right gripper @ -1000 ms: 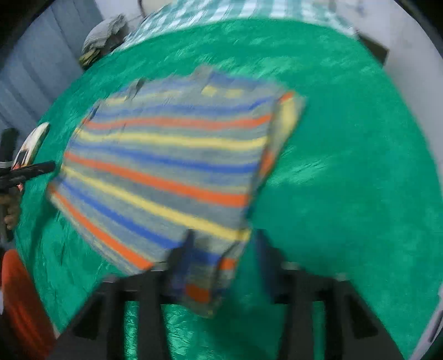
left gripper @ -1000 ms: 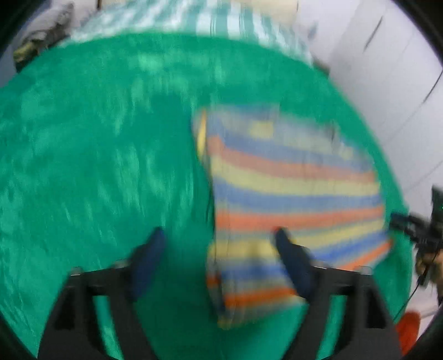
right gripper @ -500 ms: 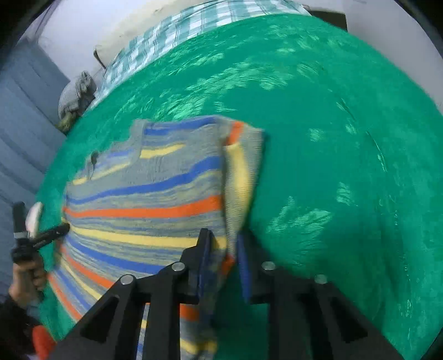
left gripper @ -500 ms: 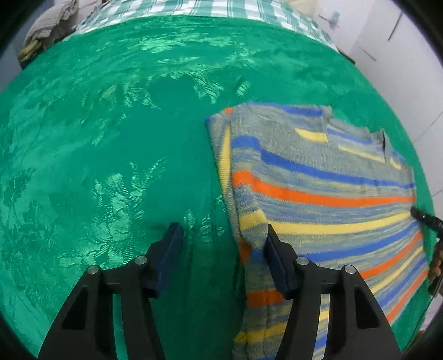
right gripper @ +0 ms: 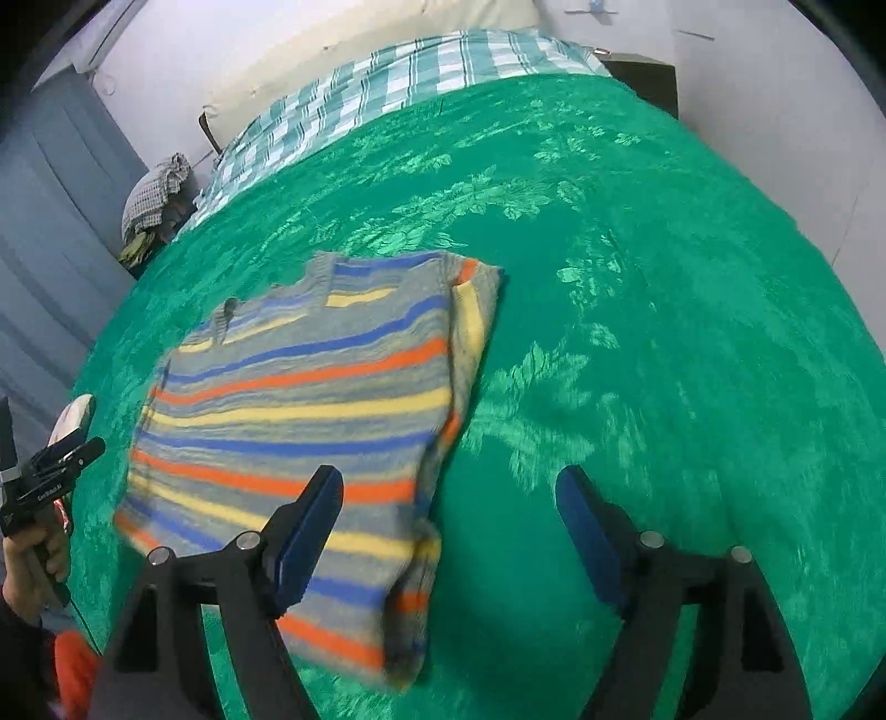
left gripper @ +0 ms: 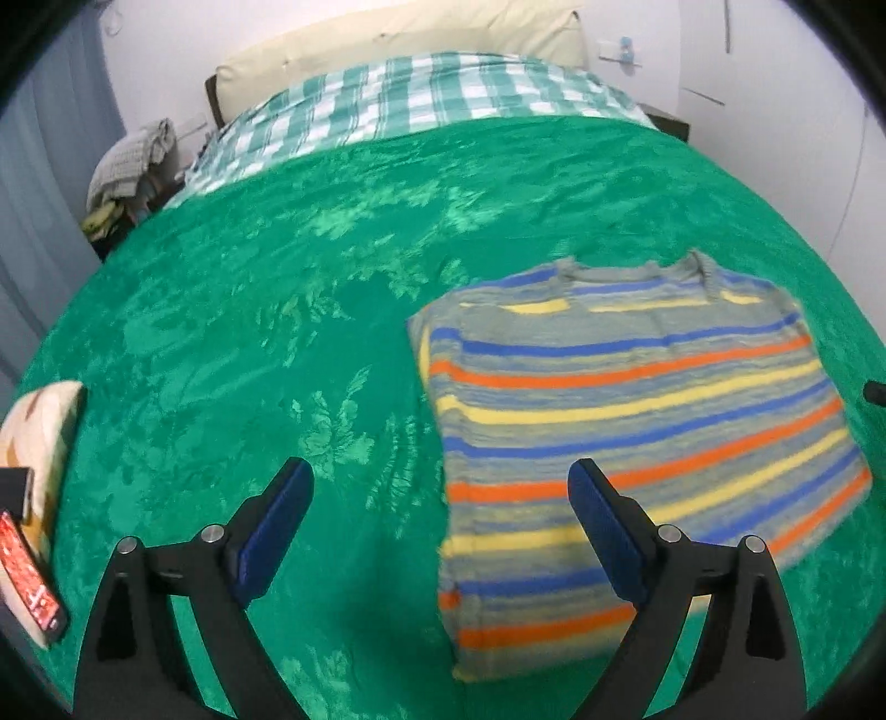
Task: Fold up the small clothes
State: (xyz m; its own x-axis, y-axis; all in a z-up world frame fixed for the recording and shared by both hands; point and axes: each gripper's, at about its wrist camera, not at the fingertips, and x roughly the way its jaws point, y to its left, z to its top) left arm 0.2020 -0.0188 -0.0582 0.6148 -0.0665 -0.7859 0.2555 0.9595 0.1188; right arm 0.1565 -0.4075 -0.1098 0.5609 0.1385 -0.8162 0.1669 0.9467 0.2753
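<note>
A striped sweater (left gripper: 637, 399), grey with blue, orange and yellow bands, lies flat on the green bedspread (left gripper: 277, 310) with its sides folded in. My left gripper (left gripper: 440, 526) hovers over the sweater's left edge. Its jaws are opening and the blue pads touch no cloth. In the right wrist view the same sweater (right gripper: 310, 387) lies to the left. My right gripper (right gripper: 448, 515) hangs over its lower right corner, jaws opening, nothing pressed between the pads. The left gripper (right gripper: 50, 471) shows at the far left, held by a hand.
A green checked sheet (left gripper: 421, 99) and a cream headboard (left gripper: 387, 44) close the far end of the bed. Clothes are piled (left gripper: 127, 166) on a stand at the left. A red phone (left gripper: 27, 581) and a cream cushion (left gripper: 39, 426) lie at the near left edge.
The right gripper, shut on the sweater's folded edge half a second ago, has let go and opened wide. The left gripper has widened too. Both have drawn back and tilted up.
</note>
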